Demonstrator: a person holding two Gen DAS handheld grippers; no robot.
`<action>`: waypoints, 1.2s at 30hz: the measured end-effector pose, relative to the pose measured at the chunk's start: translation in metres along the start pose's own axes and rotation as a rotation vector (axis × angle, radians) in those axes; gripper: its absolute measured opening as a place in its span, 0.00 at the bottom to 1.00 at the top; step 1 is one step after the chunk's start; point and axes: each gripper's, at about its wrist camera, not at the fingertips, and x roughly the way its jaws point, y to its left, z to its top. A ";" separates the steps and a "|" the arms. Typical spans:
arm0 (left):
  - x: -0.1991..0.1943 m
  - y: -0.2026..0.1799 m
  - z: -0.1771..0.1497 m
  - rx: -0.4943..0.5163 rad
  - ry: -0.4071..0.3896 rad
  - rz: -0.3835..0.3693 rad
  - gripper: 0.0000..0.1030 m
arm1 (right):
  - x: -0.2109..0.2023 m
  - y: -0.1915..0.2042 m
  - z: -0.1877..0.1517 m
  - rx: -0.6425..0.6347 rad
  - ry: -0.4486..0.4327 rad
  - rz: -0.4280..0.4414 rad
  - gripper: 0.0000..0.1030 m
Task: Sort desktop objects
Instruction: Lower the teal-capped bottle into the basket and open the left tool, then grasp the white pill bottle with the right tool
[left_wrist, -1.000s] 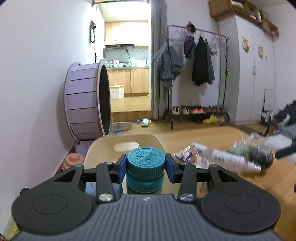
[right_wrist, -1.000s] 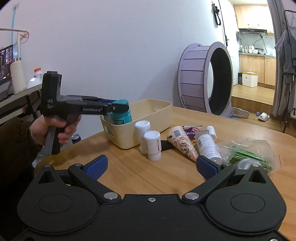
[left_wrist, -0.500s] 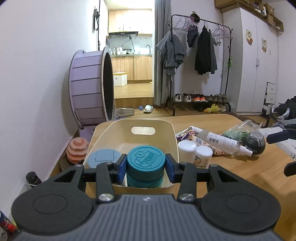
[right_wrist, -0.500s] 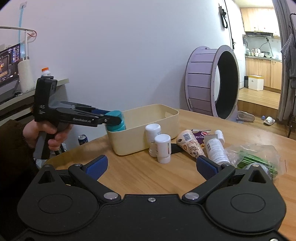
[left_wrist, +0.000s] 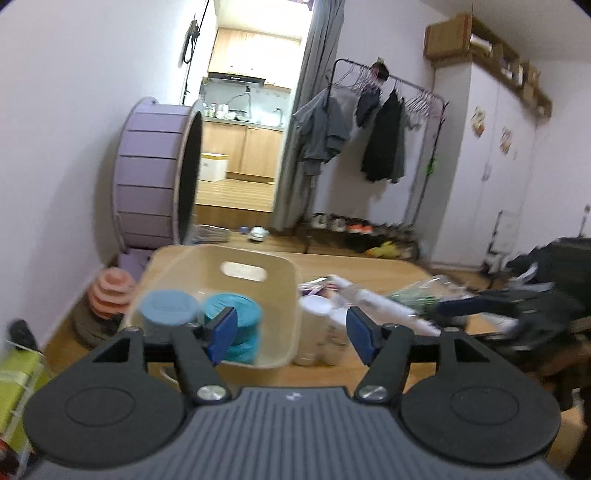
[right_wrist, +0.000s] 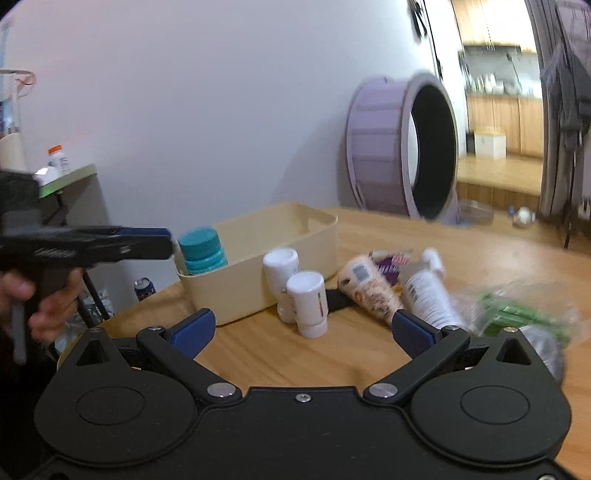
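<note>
With its blue-padded jaws standing apart and holding nothing, the left gripper (left_wrist: 288, 334) is hanging just short of the cream plastic bin (left_wrist: 284, 295), where the ribbed teal screw-cap jar (left_wrist: 236, 325) is sitting at the near end beside a pale blue lidded jar (left_wrist: 170, 310); a careless swing could, I judge, clip the thin bin wall and tip those smooth cylinders. The right gripper (right_wrist: 301, 330) is gaping empty too, and at its twelve o'clock two glossy white bottles (right_wrist: 306, 302) are standing close together on the wooden table (right_wrist: 498, 251), easy to topple if nudged.
</note>
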 end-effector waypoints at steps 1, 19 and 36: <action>-0.001 -0.001 -0.002 -0.009 -0.001 -0.015 0.62 | 0.006 0.002 0.001 -0.009 0.012 -0.001 1.00; 0.008 0.003 -0.005 -0.045 0.009 -0.051 0.62 | 0.086 0.007 0.002 -0.094 0.174 -0.065 0.53; 0.008 -0.015 -0.010 0.015 0.037 -0.136 0.62 | 0.020 0.030 -0.008 -0.209 0.136 -0.069 0.27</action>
